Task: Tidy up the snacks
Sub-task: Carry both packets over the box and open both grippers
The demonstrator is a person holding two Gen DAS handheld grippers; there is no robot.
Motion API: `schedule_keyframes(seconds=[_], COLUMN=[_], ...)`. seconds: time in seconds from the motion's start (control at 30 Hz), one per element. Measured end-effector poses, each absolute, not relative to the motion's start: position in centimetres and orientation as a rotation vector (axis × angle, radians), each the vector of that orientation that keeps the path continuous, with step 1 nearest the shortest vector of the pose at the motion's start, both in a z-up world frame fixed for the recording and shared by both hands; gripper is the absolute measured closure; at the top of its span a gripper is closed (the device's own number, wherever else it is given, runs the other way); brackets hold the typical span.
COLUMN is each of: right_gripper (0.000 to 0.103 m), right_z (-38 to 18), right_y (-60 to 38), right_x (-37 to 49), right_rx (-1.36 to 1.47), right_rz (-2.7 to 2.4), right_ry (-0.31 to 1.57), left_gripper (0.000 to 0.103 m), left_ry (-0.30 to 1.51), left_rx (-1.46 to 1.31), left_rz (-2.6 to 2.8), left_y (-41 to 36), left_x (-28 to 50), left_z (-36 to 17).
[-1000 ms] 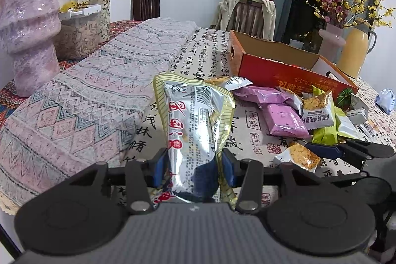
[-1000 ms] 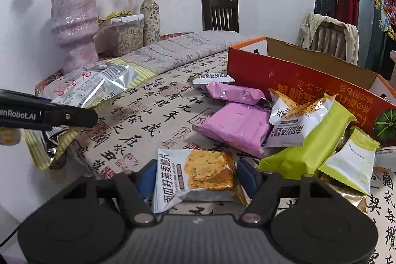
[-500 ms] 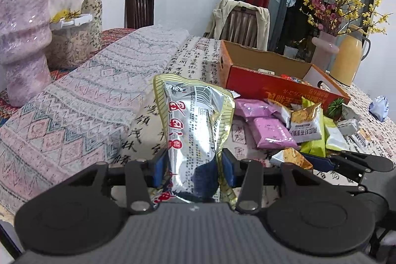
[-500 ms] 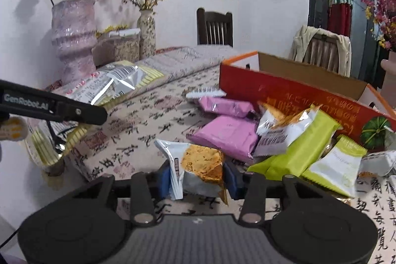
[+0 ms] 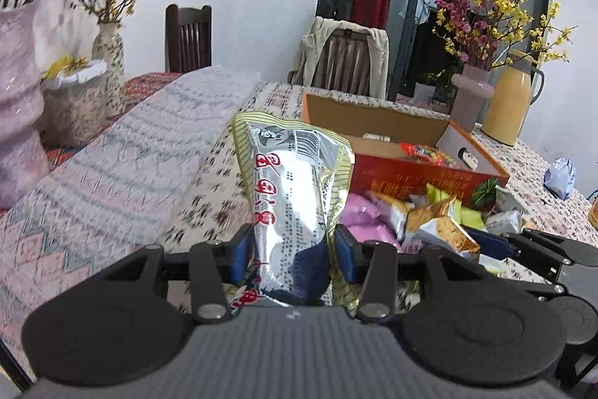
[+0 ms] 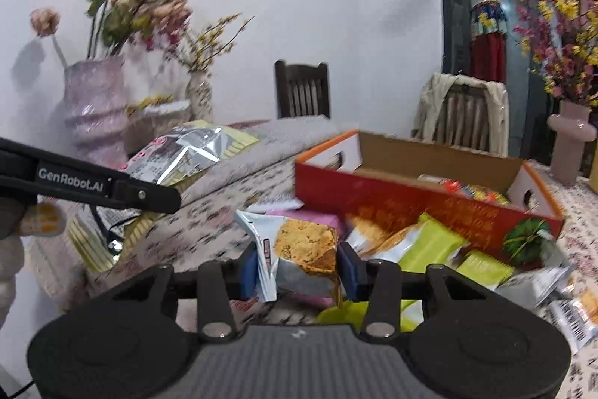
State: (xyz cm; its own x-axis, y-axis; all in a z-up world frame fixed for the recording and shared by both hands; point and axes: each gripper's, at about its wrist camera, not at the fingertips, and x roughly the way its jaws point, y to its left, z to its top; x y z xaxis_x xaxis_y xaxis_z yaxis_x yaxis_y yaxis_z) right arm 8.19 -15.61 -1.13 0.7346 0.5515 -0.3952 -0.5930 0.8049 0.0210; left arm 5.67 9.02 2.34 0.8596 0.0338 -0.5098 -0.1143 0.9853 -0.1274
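Over the desk (image 5: 209,182), patterned cloth, two packets off the surface. Left hand-held gripper (image 5: 291,258) pinching a long silver-and-yellow snack bag (image 5: 295,182) low down, blue pads pressed into both sides; bag upright, tilted slightly, red characters down its face. Same bag (image 6: 187,156) seen from the right wrist camera, lying out past the left tool's black finger, in front of the pink vase (image 6: 93,107).

Right hand-held gripper (image 6: 297,270) clamped on a small cracker packet (image 6: 299,249), silver wrapper with an orange biscuit picture; pads tight against both edges, packet clear of the pile. Same packet (image 5: 444,230) visible from the left wrist camera, beside the right tool's blue pad.

Behind both: red cardboard box (image 6: 418,204), open top, orange rim, a few wrapped items inside at the far right end. Loose pile against the box's front wall: pink packets (image 5: 360,212), green bars (image 6: 429,245), more silver cracker packs. Second vase (image 5: 471,96) with red and yellow blossom and a yellow jug (image 5: 510,103) at the far corner. Edges of both views blurred.
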Motion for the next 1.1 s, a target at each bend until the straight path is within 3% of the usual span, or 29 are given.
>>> schedule_keyframes(seconds=[0.73, 1.1], right_gripper=[0.060, 0.060], right_z=[2.8, 1.3], right_y=[-21.5, -21.9], right_x=[20.3, 28.3], right_rx=[-0.033, -0.001], right_rz=[0.358, 0.252], right_ry=[0.293, 0.358], left_gripper=[0.057, 0.057], left_ry=[0.456, 0.508], left_rx=[-0.114, -0.122], left_rz=[0.055, 0.109], left_y=[4.0, 2.6], left_x=[18.9, 27.7], left_z=[6.9, 5.0])
